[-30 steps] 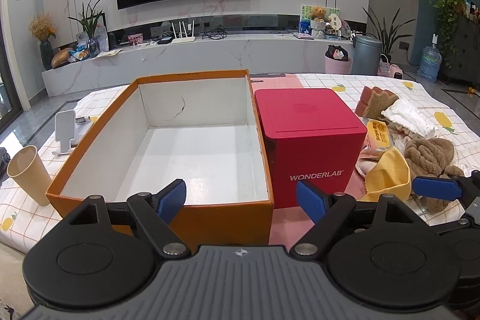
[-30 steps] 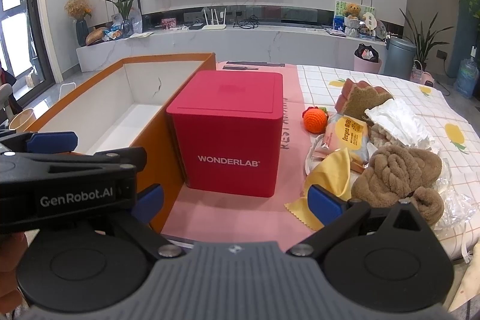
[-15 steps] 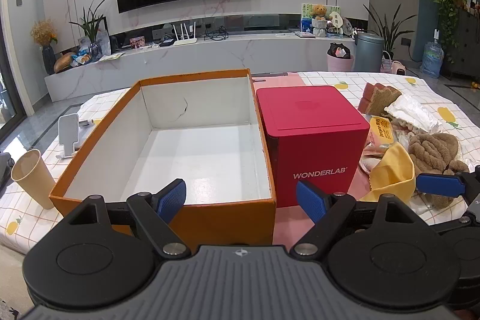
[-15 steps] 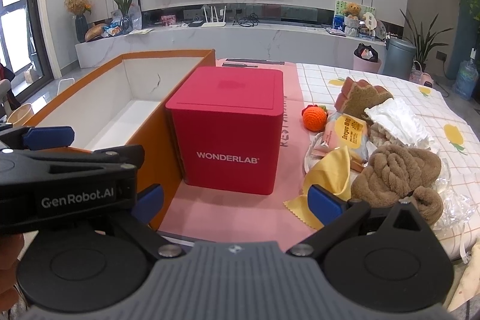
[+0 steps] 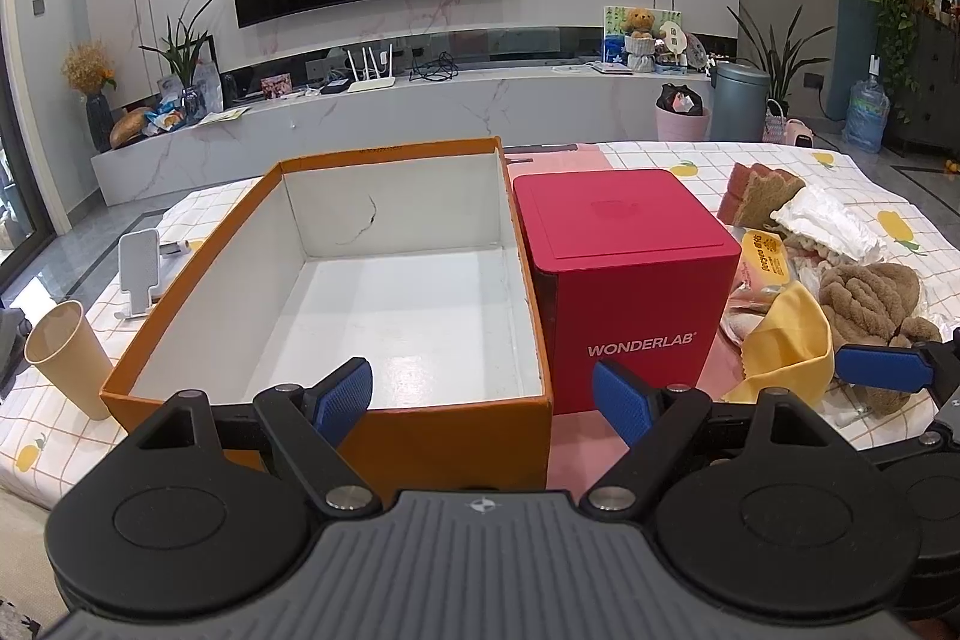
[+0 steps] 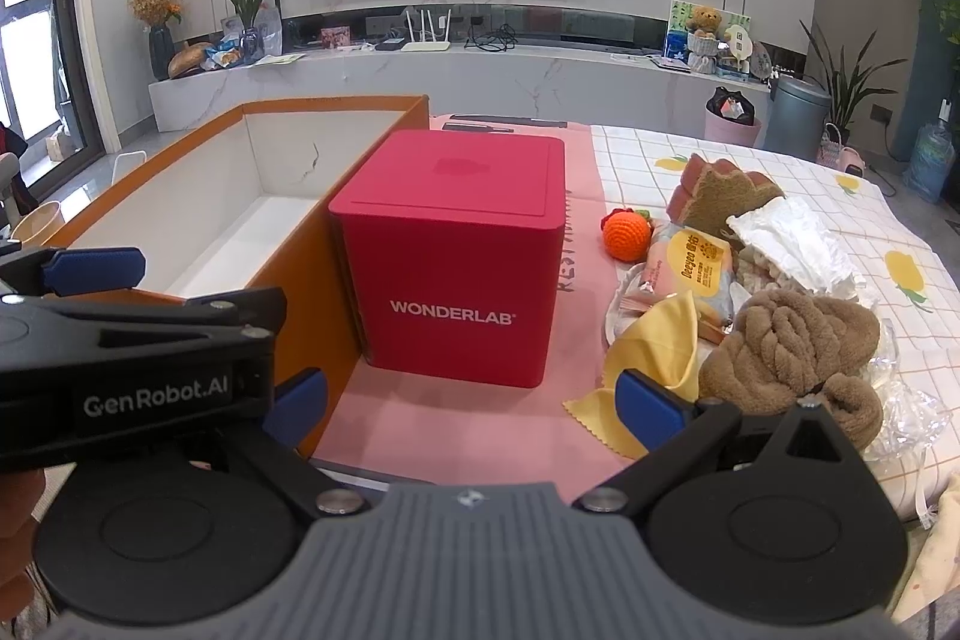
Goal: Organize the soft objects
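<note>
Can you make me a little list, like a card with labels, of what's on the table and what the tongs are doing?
big box: orange cardboard box, open, white inside, nothing in it
next to it: red WONDERLAB box, lid on, standing on a pink mat
soft pile: brown fluffy towel, yellow cloth, orange crocheted ball, white cloth, right of the red box
cup: paper cup, left of the orange box
left tongs: open, holding nothing
right tongs: open, holding nothing
</note>
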`<state>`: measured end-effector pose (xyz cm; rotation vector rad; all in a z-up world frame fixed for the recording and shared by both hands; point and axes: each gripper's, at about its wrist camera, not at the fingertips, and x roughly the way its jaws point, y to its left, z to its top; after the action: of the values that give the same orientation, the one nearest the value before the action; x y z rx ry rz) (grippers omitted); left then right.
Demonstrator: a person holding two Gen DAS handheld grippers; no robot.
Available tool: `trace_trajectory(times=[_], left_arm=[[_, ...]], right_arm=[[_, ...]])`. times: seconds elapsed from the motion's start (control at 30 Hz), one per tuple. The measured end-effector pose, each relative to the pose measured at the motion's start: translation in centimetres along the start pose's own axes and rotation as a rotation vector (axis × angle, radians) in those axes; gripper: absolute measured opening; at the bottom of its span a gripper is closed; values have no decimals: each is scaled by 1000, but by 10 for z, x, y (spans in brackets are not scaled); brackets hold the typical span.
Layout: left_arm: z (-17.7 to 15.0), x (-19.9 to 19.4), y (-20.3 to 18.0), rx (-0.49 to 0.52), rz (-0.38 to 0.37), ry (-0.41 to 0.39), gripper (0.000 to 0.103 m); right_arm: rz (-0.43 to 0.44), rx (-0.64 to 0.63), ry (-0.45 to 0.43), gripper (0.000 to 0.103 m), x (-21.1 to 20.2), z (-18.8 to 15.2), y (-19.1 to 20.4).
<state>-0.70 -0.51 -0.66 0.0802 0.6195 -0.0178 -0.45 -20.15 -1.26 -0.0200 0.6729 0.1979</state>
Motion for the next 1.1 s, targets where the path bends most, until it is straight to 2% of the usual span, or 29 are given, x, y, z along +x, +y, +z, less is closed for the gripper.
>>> trace_trajectory(times=[0.7,0.83,1.1], left_arm=[[1,0,-4,-15,27,1,98],[4,-1,-5,-20,3,-1,98],[16,-16,-28,70,-29,-103,98]], right_arm=[[-24,0,-6,100,-2,0,0],[-18,17,-13,100,-5,1,-3],[-27,28,-30,100,-14,7,-12]])
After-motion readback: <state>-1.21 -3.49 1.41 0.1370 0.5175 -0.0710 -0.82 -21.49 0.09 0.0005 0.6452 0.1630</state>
